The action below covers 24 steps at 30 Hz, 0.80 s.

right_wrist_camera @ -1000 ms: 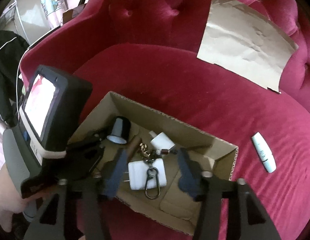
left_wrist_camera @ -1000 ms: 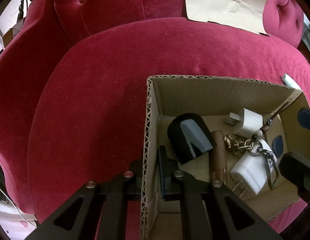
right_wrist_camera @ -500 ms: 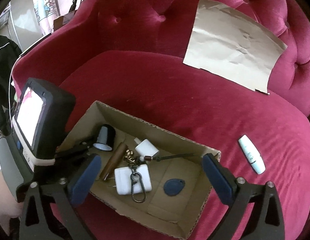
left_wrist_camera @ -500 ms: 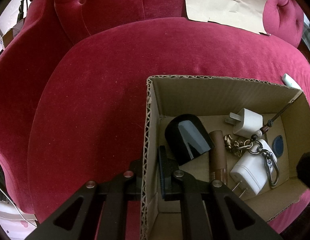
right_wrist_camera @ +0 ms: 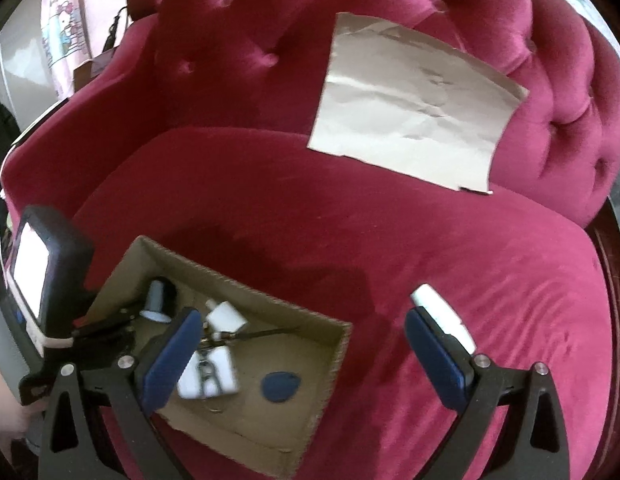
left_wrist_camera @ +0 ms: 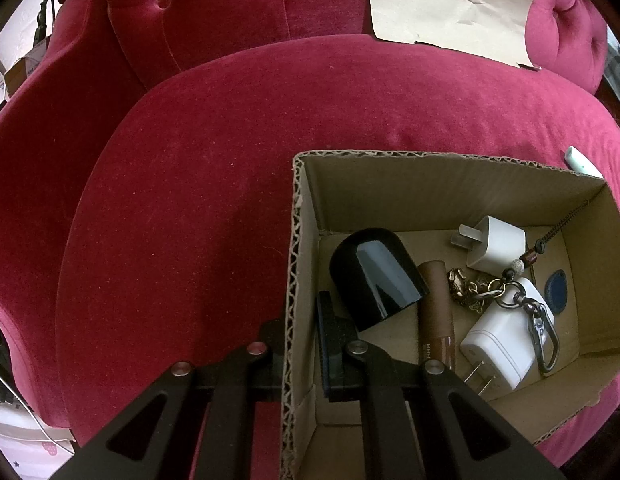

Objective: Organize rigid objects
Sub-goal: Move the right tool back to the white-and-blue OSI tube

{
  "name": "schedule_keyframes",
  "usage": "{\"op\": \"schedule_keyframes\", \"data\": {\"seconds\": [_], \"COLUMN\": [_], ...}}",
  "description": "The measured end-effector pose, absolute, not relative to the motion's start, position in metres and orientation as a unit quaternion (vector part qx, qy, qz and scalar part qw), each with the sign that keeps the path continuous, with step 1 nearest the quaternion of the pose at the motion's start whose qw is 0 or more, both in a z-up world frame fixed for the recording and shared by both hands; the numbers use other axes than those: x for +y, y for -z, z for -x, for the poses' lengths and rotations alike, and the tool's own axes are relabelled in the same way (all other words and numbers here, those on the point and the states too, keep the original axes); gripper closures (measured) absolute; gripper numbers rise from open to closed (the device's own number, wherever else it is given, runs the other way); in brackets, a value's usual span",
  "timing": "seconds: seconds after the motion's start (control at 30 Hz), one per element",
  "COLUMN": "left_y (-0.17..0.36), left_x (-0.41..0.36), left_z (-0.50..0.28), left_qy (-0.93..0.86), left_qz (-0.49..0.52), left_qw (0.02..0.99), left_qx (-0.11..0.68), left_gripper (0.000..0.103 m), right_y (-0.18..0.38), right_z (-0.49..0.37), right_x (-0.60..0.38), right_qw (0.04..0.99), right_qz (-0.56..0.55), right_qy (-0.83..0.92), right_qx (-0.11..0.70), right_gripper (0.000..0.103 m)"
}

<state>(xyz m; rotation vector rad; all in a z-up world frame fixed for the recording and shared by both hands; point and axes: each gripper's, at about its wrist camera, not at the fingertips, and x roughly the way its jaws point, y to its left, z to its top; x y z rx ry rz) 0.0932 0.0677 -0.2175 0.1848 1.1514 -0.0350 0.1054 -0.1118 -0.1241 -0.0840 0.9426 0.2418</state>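
Note:
A cardboard box (left_wrist_camera: 430, 184) sits on the red velvet seat. It holds a black cap (left_wrist_camera: 374, 276), a brown tube (left_wrist_camera: 436, 312), two white chargers (left_wrist_camera: 496, 246), a keyring with carabiner (left_wrist_camera: 542, 328) and a blue tag (left_wrist_camera: 556, 286). My left gripper (left_wrist_camera: 299, 344) is shut on the box's left wall (left_wrist_camera: 295, 280). My right gripper (right_wrist_camera: 301, 356) is open wide and empty, over the box's right end (right_wrist_camera: 334, 364). A white tube (right_wrist_camera: 442, 316) lies on the seat by its right finger; it also shows in the left wrist view (left_wrist_camera: 582, 162).
A sheet of brown paper (right_wrist_camera: 414, 108) leans on the tufted sofa back. The left hand-held unit with its lit screen (right_wrist_camera: 29, 276) stands at the box's left end. The sofa's dark wooden edge (right_wrist_camera: 614, 280) is at the far right.
My right gripper opened wide, left the blue tag in the box, rose and swung right toward the white tube. The left gripper kept its hold on the box wall.

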Motion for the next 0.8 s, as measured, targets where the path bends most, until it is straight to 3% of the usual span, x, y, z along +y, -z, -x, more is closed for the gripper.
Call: {"op": "schedule_keyframes", "data": {"seconds": [0.8], "left_y": [0.218], "left_x": [0.067], "left_z": [-0.092], "left_qy": [0.018], "left_qz": [-0.088], "left_qw": [0.835], "left_qx": [0.543], "left_gripper": [0.094], "right_y": [0.166], "right_z": [-0.144], "right_x": [-0.213], "right_qw": [0.877], "right_qz": [0.024], "right_qy": [-0.015], "right_qx": [0.48], "right_gripper": [0.0]}}
